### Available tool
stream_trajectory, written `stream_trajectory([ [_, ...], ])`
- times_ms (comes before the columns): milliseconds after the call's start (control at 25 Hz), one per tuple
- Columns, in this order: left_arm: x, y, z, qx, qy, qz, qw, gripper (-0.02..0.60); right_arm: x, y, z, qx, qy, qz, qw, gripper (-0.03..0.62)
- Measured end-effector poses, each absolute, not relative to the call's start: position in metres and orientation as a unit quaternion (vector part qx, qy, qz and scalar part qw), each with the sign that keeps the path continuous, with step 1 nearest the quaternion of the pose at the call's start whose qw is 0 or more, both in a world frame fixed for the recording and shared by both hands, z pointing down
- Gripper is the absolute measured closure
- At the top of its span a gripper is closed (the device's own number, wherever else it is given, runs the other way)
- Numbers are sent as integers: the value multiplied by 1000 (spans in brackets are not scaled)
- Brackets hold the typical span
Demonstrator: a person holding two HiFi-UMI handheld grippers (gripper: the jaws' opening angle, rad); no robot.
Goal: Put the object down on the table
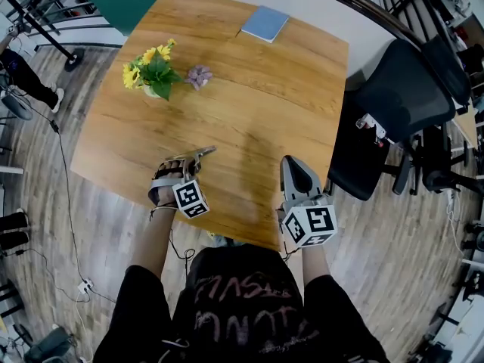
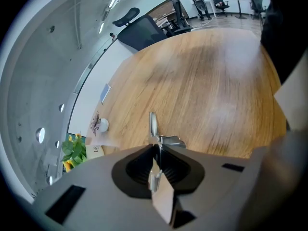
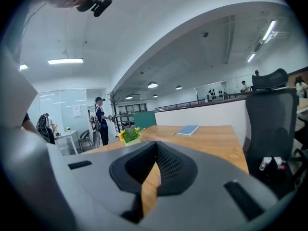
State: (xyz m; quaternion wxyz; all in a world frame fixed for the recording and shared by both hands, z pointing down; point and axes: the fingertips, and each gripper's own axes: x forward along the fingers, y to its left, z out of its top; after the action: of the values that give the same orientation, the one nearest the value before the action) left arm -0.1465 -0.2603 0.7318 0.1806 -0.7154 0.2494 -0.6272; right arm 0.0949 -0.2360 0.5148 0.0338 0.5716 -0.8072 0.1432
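Note:
A thin metal tool sticks out of my left gripper over the near part of the wooden table. In the left gripper view the tool stands on edge between the jaws of the left gripper. Those jaws are a little apart and do not seem to press on it. Whether the tool touches the table I cannot tell. To the right, my right gripper hangs over the table's near edge, shut and empty. In its own view the right gripper points across the table.
A pot of yellow flowers and a small purple ornament stand at the far left of the table. At the far edge lies a blue book. A black office chair stands right of the table. Cables run over the floor at left.

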Motion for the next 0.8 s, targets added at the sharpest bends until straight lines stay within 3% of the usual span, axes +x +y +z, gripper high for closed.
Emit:
stream_trajectory([
  [440,-145,-251,737,-731,257,-618,129,480,96,-230,510,572,-808,132,38,589],
  [560,-142,-248,735,-744,264,-605,106,434,94,-229,508,571,-810,127,39,588],
  [800,-142,-238,720,-764,289,-573,67,428,92,-225,505,571,-811,124,39,588],
])
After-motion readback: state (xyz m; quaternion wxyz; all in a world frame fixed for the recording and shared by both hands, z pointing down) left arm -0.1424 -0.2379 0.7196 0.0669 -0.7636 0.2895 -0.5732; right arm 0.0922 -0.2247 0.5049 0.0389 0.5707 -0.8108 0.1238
